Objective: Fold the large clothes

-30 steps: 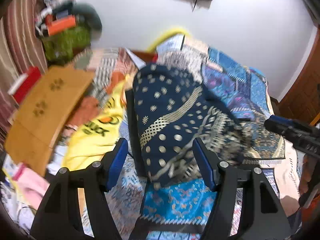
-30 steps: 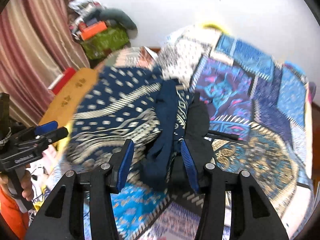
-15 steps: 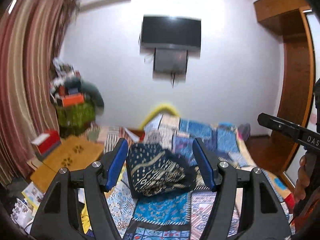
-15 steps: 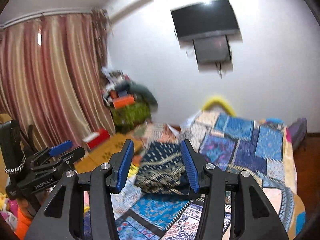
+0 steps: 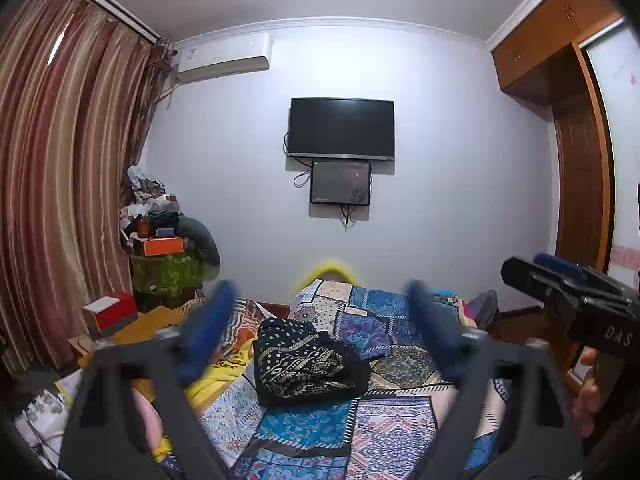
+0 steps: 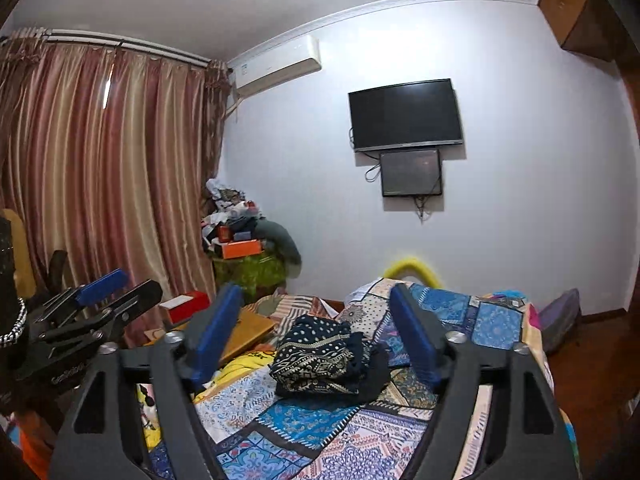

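Both grippers hang empty, jaws opening: the left gripper point(image 5: 320, 320) and the right gripper point(image 6: 316, 320) grasp nothing. Beyond them, the folded navy patterned garment point(image 5: 304, 360) lies on the patchwork bedspread point(image 5: 396, 364), left of centre.

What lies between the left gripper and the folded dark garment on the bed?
Only bare patchwork bedspread. In the left wrist view the left gripper, fingers opening and empty, frames the garment from a distance; nothing else sits on that stretch.

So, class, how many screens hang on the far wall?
2: a large black television high on the wall, and a smaller dark screen directly beneath it. None looks hidden.
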Available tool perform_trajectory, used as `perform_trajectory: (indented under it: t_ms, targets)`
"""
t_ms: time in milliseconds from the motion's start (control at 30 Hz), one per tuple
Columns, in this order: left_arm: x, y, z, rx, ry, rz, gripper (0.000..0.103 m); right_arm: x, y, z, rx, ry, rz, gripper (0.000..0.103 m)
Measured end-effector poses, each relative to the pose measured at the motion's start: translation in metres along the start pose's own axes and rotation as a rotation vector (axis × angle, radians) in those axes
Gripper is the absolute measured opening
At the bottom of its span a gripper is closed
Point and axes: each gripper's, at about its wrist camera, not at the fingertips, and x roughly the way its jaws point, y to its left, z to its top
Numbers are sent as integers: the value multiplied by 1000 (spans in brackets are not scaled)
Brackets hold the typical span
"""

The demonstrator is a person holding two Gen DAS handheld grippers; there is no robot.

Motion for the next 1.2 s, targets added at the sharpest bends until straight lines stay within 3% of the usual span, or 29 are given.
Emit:
perform_trajectory:
  t_ms: [133, 1200]
  targets:
    - [-9, -3, -7, 14, -15, 67, 101, 0, -1, -2, 8, 4, -37, 103]
    - [0, -2, -23, -11, 61, 66, 102, -5, -1, -18, -3, 64, -78, 103]
